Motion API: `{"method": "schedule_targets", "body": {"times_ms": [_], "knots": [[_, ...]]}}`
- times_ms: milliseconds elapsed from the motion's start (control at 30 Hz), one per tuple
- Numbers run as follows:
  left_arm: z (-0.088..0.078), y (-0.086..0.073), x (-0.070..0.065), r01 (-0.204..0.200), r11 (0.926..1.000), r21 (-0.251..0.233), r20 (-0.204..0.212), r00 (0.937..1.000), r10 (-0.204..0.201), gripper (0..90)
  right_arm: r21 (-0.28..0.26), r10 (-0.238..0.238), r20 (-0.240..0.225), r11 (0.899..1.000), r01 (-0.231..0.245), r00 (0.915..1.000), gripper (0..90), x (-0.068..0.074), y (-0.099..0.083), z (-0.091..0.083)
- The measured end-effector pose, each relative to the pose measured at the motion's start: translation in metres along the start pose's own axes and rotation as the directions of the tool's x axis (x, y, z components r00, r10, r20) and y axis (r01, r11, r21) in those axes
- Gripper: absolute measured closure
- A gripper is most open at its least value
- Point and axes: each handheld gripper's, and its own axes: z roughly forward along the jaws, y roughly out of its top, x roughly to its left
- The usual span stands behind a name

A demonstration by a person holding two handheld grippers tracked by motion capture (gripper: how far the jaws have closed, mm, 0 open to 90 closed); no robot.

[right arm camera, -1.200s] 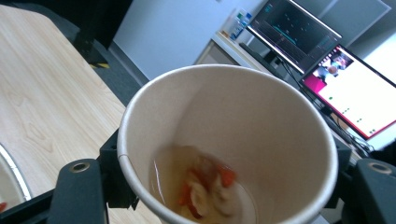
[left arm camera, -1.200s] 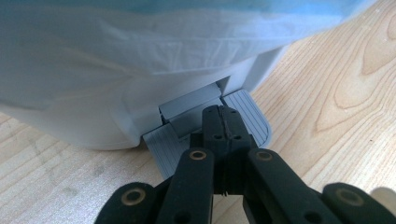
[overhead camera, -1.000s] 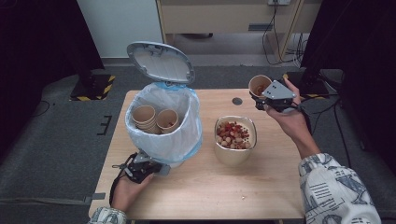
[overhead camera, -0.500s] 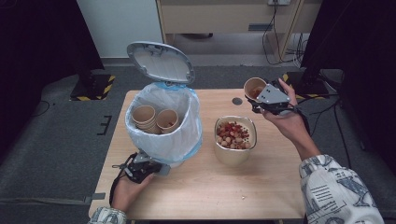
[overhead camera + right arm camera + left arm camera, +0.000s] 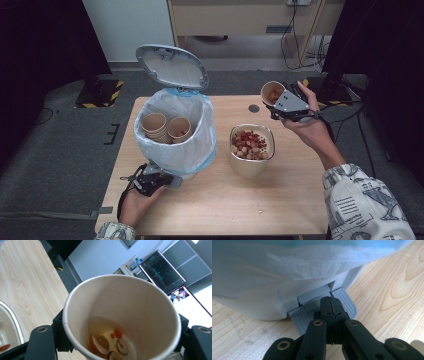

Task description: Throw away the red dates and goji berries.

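The right hand (image 5: 311, 131) is raised above the far right part of the pale wooden table (image 5: 210, 200), its forearm in a patterned sleeve reaching in from the lower right, and the right gripper (image 5: 283, 106) is held tilted toward the left. Its black jaws are clamped on a tan paper cup (image 5: 272, 93), which is gripped across its wall and tipped so that its mouth faces up and to the left; in the right gripper view the cup (image 5: 122, 320) is seen between the two jaws, with a few red and brown food pieces (image 5: 110, 345) lying at its bottom. A cream round bowl of red and pale snack pieces (image 5: 251, 149) stands on the table below and to the left of these jaws, apart from the cup. The left hand (image 5: 134, 202) is rested low at the near left edge of the table, and the left gripper (image 5: 161, 179) is pointed at the base of a small grey pedal bin lined with a white plastic bag (image 5: 175, 135). Its jaws are pressed together with nothing between them, and their tips are laid on the bin's grey ribbed foot pedal (image 5: 344, 302), directly ahead of them. The bin's grey lid (image 5: 172, 66) is stood open, and two tan paper cups (image 5: 165, 127) are seen inside the bag.
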Motion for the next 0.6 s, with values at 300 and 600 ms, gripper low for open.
{"method": "schedule_targets", "body": {"times_ms": [300, 600], "knots": [[0.000, 0.000, 0.000, 0.000, 1.0000, 0.000, -0.001, 1.0000, 0.000, 90.0, -0.026, -0.040, 0.012, 0.999, 0.040, 0.9991, 28.6, -0.008, 0.011, -0.007], [0.000, 0.000, 0.000, 0.002, 1.0000, 0.000, -0.001, 1.0000, -0.002, 90.0, -0.026, -0.086, 0.020, 0.996, 0.087, 0.9961, 28.6, -0.013, 0.020, -0.016]]}}
